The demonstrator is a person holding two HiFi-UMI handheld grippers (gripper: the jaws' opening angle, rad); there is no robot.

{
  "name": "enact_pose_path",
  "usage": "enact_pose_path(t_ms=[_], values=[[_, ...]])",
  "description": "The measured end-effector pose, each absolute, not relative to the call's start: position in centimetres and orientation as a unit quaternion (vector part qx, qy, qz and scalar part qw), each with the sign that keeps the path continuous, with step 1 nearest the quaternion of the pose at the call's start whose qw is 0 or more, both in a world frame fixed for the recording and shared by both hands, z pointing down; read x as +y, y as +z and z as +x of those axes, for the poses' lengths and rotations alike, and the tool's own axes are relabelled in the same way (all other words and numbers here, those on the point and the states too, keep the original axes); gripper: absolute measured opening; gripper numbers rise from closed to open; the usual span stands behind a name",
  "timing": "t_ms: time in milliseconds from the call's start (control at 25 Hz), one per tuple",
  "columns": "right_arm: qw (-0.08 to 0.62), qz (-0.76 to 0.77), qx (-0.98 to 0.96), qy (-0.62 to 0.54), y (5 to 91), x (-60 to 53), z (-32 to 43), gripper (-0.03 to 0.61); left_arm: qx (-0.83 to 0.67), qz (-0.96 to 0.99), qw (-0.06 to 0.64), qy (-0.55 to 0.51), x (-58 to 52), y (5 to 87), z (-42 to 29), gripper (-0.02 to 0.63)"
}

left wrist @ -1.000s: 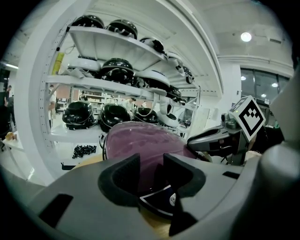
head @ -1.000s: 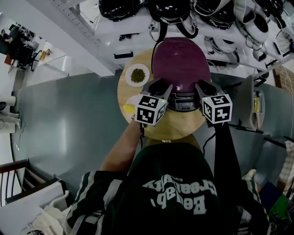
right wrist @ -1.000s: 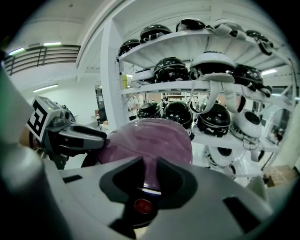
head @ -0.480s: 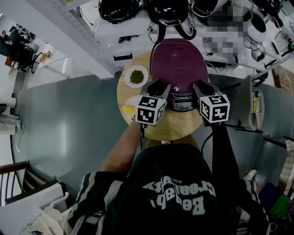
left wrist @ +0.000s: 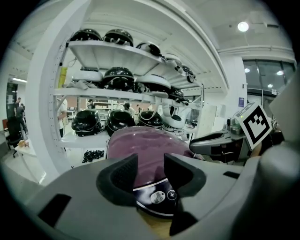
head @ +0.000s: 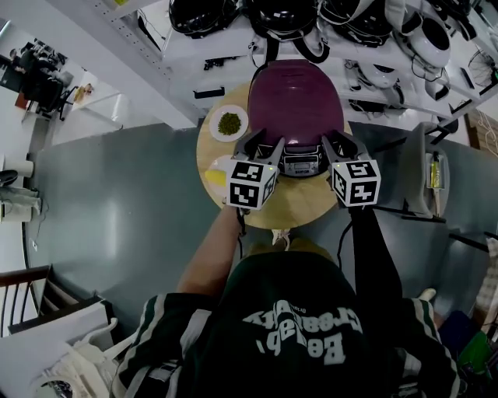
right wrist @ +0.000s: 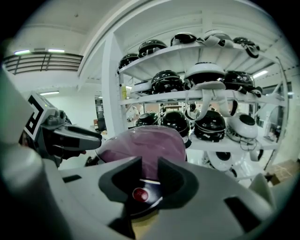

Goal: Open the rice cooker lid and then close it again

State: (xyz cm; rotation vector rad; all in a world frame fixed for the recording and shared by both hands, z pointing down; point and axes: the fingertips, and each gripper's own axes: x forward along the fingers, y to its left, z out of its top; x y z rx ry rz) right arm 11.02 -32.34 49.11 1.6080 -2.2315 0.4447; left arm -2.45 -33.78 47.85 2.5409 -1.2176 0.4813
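Observation:
The rice cooker stands on a round wooden table, its purple lid down over a dark control panel. My left gripper is at the cooker's front left. My right gripper is at its front right. The jaws of both are opening. In the left gripper view the pads stand apart, and only the cooker's front shows in the gap beyond them. The right gripper view shows the same, with the lid and a red button beyond the gap. Neither gripper touches the cooker.
A small plate of green bits sits on the table left of the cooker, and a yellow piece lies nearer the left rim. White shelves full of helmets rise just behind the table. Grey floor surrounds it.
Both grippers sit a little further back from the lid's front edge, and more of the control panel shows between them. The cooker's lid has not moved.

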Motion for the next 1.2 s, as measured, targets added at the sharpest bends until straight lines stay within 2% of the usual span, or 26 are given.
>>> enact_pose_path(t_ms=[320,840,1000,1120,1200], values=[[0.151,0.56,-0.806,0.118,46.3,-28.3,11.3,0.137,-0.447,0.877,0.122,0.13,-29.8,44.4,-1.7,0.166],[0.066,0.552,-0.831,0.019,38.9,-21.7,13.0,0.173,-0.477,0.876,-0.009,0.068,-22.5,36.2,0.5,0.19],[0.057,0.556,-0.83,0.0,38.0,-20.5,13.4,0.126,-0.49,0.87,-0.01,0.05,-21.2,35.5,0.4,0.103],[0.059,0.557,-0.828,-0.008,37.5,-19.9,13.5,0.004,-0.506,0.861,-0.014,0.044,-20.7,35.2,0.0,0.009],[0.059,0.556,-0.829,-0.009,37.2,-19.6,13.5,0.003,-0.516,0.855,-0.019,0.042,-20.5,35.0,-0.3,0.002]])
